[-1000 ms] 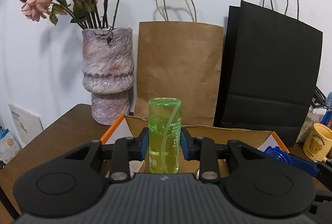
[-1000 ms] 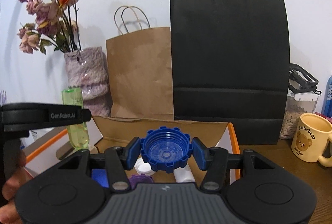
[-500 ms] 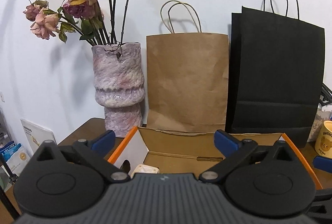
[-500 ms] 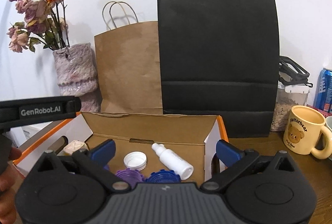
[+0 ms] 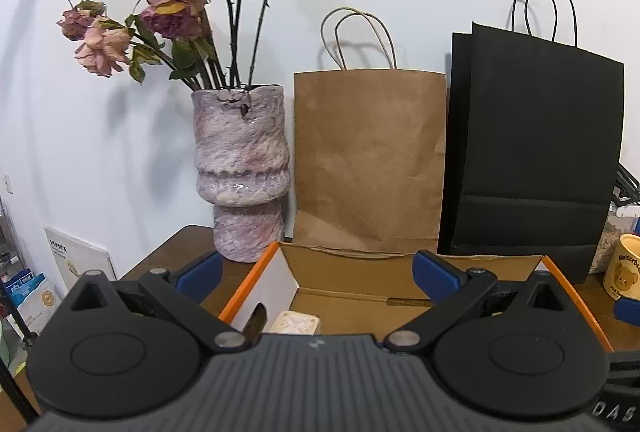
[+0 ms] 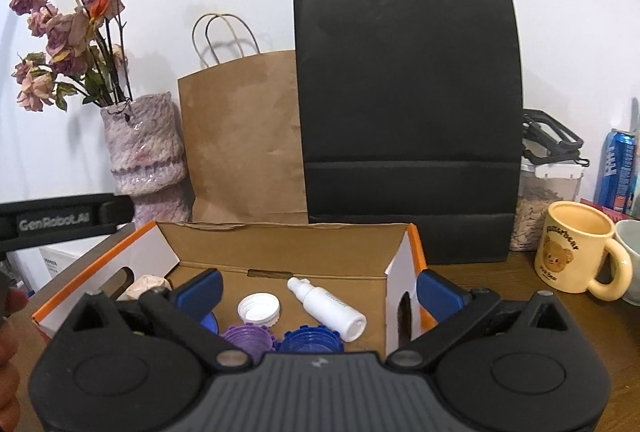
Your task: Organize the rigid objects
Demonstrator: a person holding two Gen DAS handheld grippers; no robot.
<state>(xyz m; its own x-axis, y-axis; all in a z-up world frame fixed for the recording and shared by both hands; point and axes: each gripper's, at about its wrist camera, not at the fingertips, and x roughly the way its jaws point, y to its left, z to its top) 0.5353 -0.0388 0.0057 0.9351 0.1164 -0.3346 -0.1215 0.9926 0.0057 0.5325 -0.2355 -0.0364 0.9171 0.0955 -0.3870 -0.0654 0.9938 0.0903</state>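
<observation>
Both grippers hang over the near edge of the cardboard box (image 6: 280, 244), pointed slightly down into it. The right gripper (image 6: 318, 286) stands wide with nothing between its blue pads; its jaws have just been opening. Right below it, on the box floor, lie the blue cap (image 6: 310, 342), a purple cap (image 6: 248, 338), a white cap (image 6: 259, 309) and a white bottle (image 6: 328, 310) on its side. The left gripper (image 5: 318, 270) has likewise just spread wide and holds nothing; a cream block (image 5: 297, 323) lies in the box's left corner beneath it. The green bottle cannot be seen from either camera. A vase (image 5: 240, 172), a brown bag (image 5: 370, 156) and a black bag (image 5: 534, 148) stand behind the box.
</observation>
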